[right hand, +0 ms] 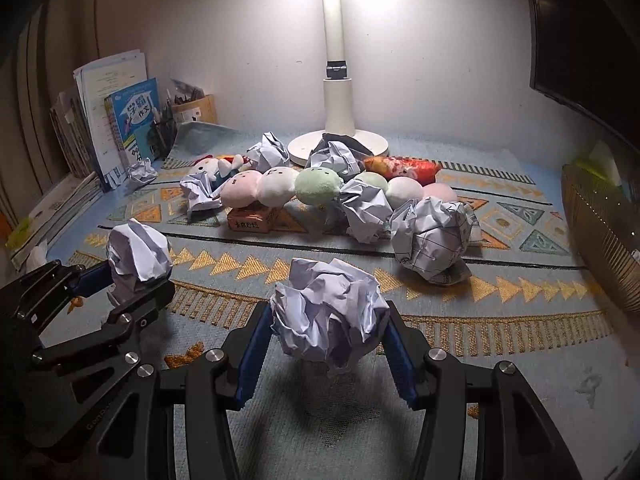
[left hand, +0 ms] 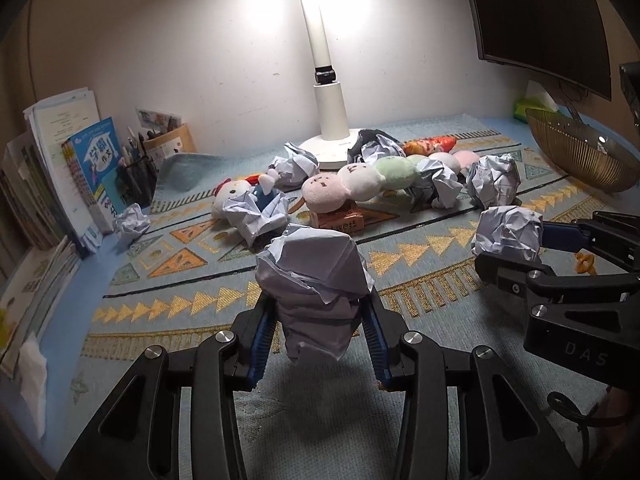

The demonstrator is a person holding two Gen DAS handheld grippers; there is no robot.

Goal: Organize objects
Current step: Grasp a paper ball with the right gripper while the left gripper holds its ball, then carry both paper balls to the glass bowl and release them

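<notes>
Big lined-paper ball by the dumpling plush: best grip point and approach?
Grip the lined paper ball across its rounded middle, coming from the front, over the mat. Plush dumplings and another paper wad crowd its back and left. Both grippers are already shut on paper balls, so free one first.

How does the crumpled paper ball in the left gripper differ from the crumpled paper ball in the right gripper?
The left gripper's crumpled white paper ball is elongated and smoother, with broad flat folds; the right gripper's crumpled white paper ball is rounder and more finely wrinkled. The left gripper has its jaws closer together than the right gripper. Both are white paper, pinched between blue pads and held above the patterned mat.
</notes>
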